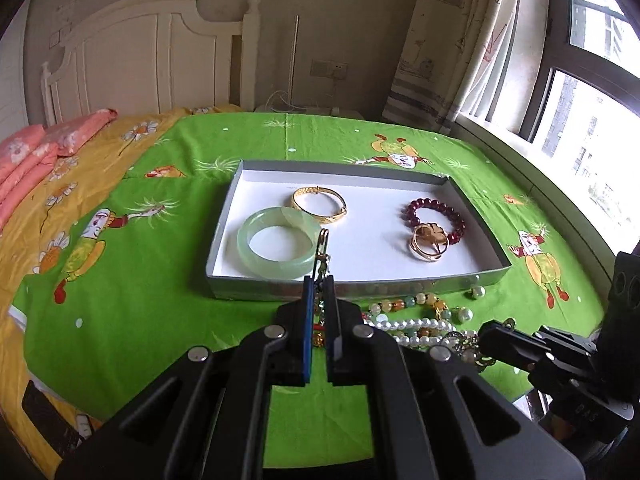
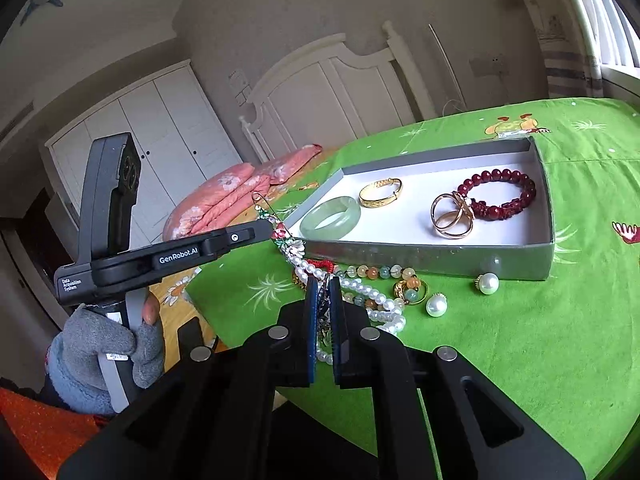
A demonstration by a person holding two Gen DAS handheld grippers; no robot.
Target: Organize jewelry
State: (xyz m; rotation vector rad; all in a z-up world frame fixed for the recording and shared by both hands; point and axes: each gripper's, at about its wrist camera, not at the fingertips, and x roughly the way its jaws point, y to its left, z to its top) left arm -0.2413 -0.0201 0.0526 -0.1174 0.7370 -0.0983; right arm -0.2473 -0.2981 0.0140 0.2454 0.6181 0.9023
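Tray [image 1: 472, 276] lies ahead of left gripper [image 1: 319, 280]; inside it, bangle [image 1: 276, 250] ahead-left, beaded bracelet [image 1: 434, 216] ahead-right. Pearl strand [image 1: 408, 325] lies right of gripper, before tray.

- The brooch [image 1: 322, 256] held in the left tongs [image 1: 319, 280] shows only its pin loop above the pads; the rest sits hidden between them.
- What the right tongs [image 2: 328, 286] pinch is a dark tangle, too blurred to tell.
- The pearl necklace [image 2: 360, 292] runs under both tongs, its ends out of sight.
- The gloved hand [image 2: 108, 352] is partly cut off by the handle.
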